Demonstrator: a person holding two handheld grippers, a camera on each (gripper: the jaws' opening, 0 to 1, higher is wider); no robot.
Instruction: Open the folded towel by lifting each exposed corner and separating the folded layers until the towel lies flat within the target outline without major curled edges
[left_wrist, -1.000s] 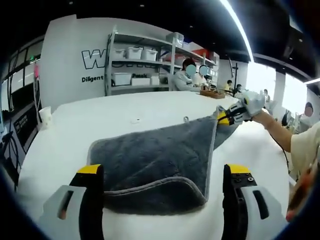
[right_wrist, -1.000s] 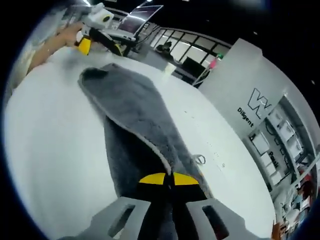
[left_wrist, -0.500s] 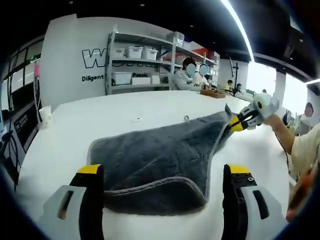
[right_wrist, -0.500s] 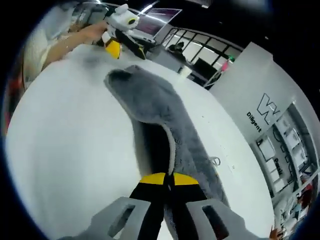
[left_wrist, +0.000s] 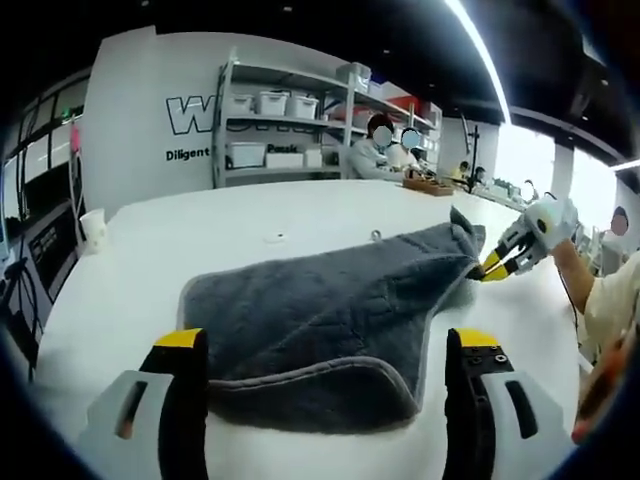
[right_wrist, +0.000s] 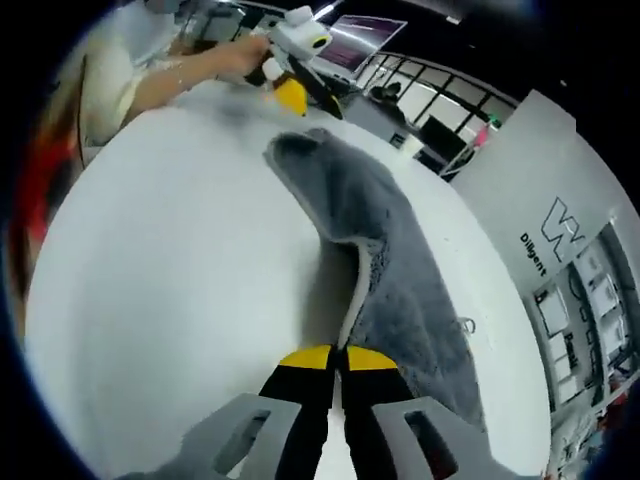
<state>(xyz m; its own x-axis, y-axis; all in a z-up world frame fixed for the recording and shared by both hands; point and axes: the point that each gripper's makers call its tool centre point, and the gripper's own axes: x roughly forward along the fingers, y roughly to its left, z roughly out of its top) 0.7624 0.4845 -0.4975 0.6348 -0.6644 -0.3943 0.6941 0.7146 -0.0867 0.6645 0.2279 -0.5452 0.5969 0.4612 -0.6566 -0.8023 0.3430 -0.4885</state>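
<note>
Yellow-tipped jaws of the right gripper (right_wrist: 335, 356) are pinched together on a lifted corner of the grey towel (left_wrist: 320, 320), evidently to peel the upper layer off the fold beneath. That gripper (left_wrist: 497, 264) shows raised above the white table (left_wrist: 130, 290) at the towel's far side, on an outstretched arm. The left gripper (left_wrist: 318, 345) hangs with jaws spread at the towel's near edge, gripping nothing. The towel lies partly folded mid-table.

At the lower centre of the right gripper view the right gripper (right_wrist: 338, 358) has its jaws pressed together, while the left gripper (left_wrist: 325, 385) stands wide apart at the bottom of its own view.
</note>
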